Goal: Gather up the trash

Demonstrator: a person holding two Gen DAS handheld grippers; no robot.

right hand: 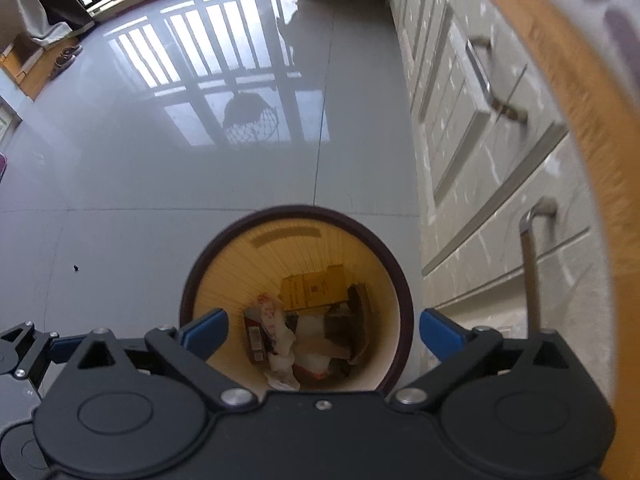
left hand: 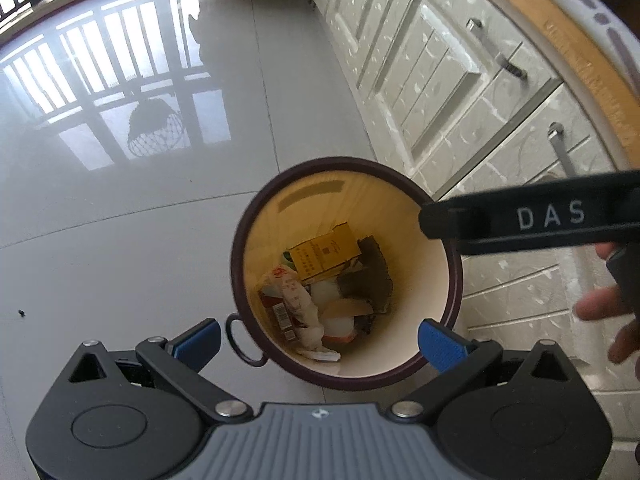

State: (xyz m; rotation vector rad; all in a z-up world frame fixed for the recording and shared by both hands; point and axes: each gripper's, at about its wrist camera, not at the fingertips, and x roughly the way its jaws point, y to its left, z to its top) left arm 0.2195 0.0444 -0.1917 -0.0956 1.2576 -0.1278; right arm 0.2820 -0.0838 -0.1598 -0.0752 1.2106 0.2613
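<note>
Left wrist view: upright bin (left hand: 452, 280), mouth upward; left gripper (left hand: 320, 340) and right gripper (right hand: 322, 334) both spread, empty.

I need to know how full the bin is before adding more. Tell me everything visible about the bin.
The bin is round, plastic-looking, cream-yellow inside with a dark maroon rim and a ring handle on one side. It stands upright and lidless on the grey tiled floor, close beside the white cabinets. Trash covers only its bottom: a yellow box, crumpled wrappers, dark scraps. Both claws, the left and the right, are above it, open and empty, touching nothing.
</note>
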